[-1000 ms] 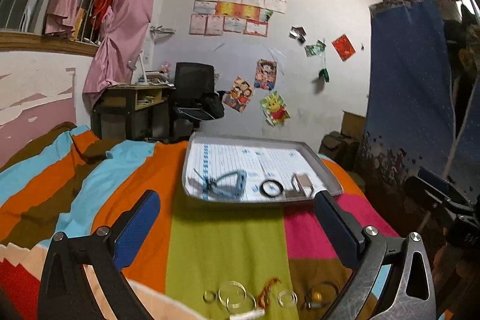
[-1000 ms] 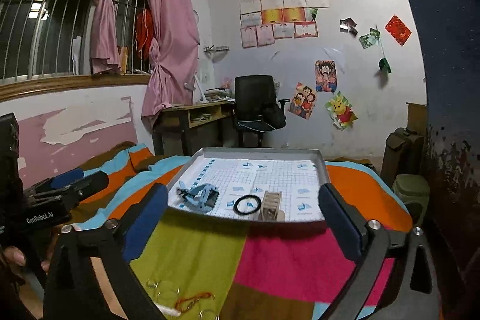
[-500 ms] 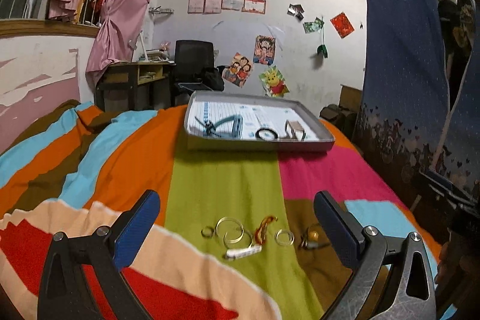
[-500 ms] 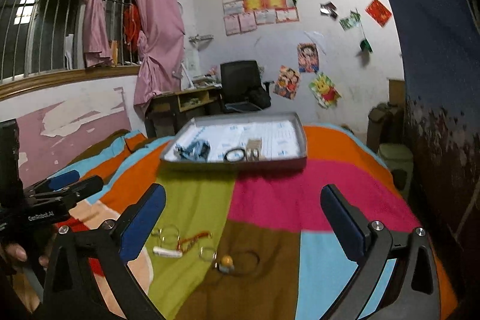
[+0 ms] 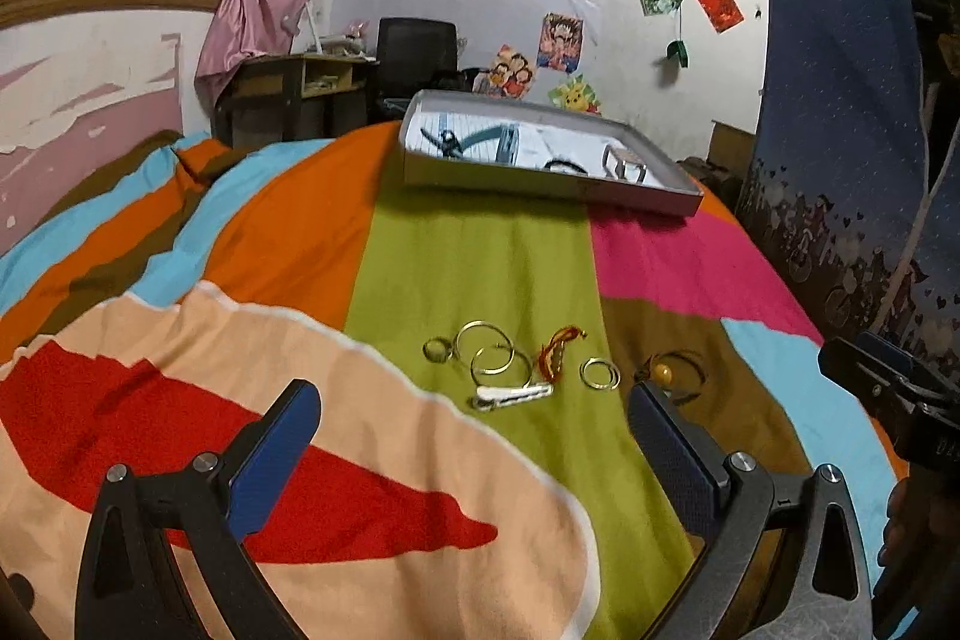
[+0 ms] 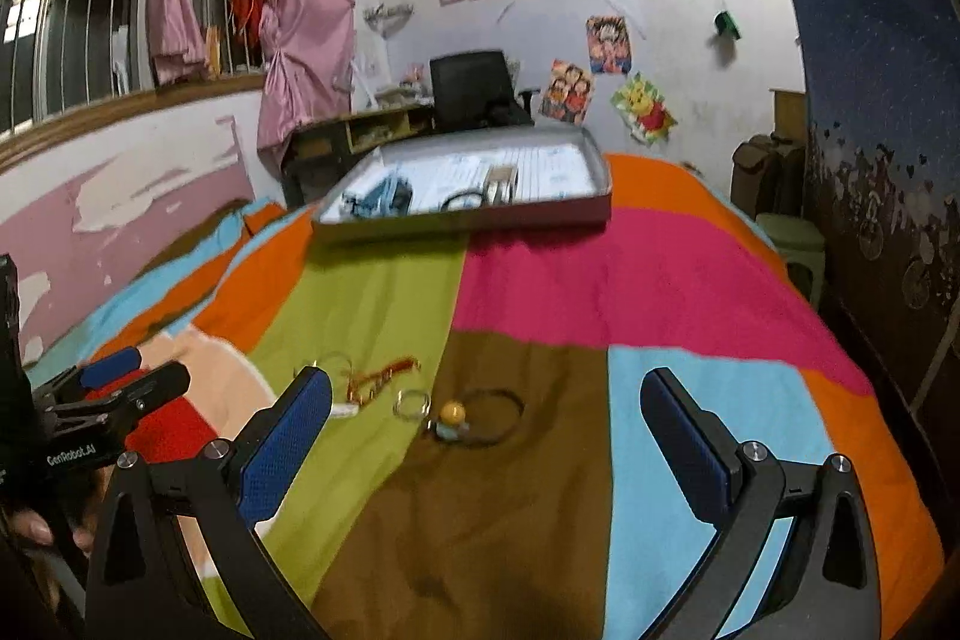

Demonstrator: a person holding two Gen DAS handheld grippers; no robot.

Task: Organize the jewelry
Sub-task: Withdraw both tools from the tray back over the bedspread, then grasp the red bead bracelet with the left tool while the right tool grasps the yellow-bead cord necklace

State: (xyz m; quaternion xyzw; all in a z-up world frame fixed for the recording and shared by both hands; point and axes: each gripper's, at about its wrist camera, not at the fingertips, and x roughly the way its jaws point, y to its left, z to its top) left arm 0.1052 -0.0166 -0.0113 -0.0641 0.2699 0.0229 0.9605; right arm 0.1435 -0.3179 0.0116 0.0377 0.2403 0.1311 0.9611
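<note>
Lying in a loose cluster on the green stripe of the striped blanket (image 5: pixel 480 256), well in front of the grey tray (image 5: pixel 540 187): going left to right from the left wrist view, a small ring (image 5: pixel 437 349), then two larger gold hoops (image 5: pixel 483 340) overlapping each other, with a white hair clip (image 5: pixel 513 396) just in front of them, then a red-orange cord piece (image 5: pixel 555 349), then another small hoop (image 5: pixel 601 373), and, over on the brown patch, a dark cord bracelet with a yellow bead (image 5: pixel 662 372). Sitting in the tray at the far end of the blanket: a blue-grey tangle of items (image 5: pixel 474 139) at the left, a black ring (image 5: pixel 566 166) nearer the middle, a small clear box-like thing (image 5: pixel 624 163) to its right. Hovering above the blanket on the near side of the cluster, left gripper (image 5: pixel 474 451), blue pads spread wide, gripping nothing. Hanging over the brown patch just right of the cluster, right gripper (image 6: pixel 486 439), likewise spread wide and empty, with the beaded bracelet (image 6: pixel 480 415) showing between its fingers, beyond their tips. Showing at the left edge of the right wrist view, the left gripper's body with a hand (image 6: pixel 36 526) wrapped around it. Blurring slightly across the right wrist view, so finer detail of the small pieces staying unclear there.
</note>
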